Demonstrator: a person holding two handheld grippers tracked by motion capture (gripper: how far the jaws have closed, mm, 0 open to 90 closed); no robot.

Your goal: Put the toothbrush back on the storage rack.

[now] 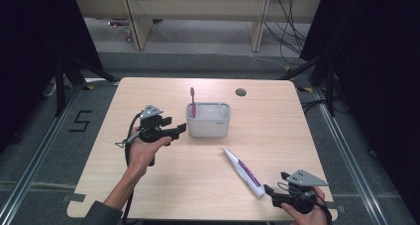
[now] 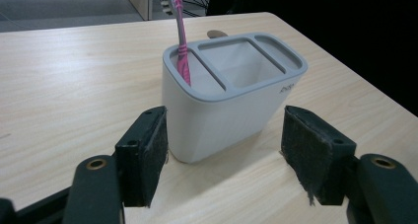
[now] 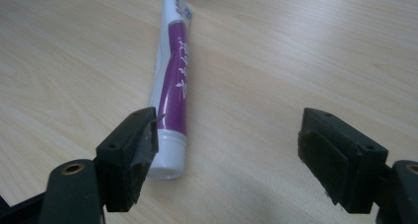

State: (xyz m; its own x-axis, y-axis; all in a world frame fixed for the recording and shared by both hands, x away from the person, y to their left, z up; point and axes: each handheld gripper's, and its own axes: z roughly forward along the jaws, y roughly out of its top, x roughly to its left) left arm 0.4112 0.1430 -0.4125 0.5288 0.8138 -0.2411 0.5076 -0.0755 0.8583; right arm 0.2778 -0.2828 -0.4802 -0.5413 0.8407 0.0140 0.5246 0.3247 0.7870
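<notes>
Step in hand, as I read it: toothbrush done, toothpaste next. All places relative to the grey holder [image 1: 208,120].

Holder sits mid-table, upright, three slots in its top. Pink toothbrush [image 1: 192,102] stands in the narrow slot at the holder's left end as the high view has it, handle down, head up, leaning slightly. The wide middle slot and the narrow far slot look empty in the left gripper view.

Left gripper [image 1: 179,129]: just beside the holder's left end, jaws spread and holding nothing. In its own view the pads straddle the holder's near corner; the left pad sits very close to the wall, contact can't be told; the right pad is clearly apart. Looks like a release after dropping the brush, not a grip.

Toothpaste tube [image 1: 242,171]: lying flat on the table [image 1: 148,185], in front of the holder and to its right, well apart from it, cap end toward the person.

Right gripper [image 1: 268,190]: at the cap end of the tube, farther from the holder. Jaws wide apart, empty. In its view the cap end lies by the left jaw, off centre in the gap.

Next move calls for: shift the right gripper to centre the tube between the pads, close, lift, tip it upright over the wide slot. The left could steady the holder.
</notes>
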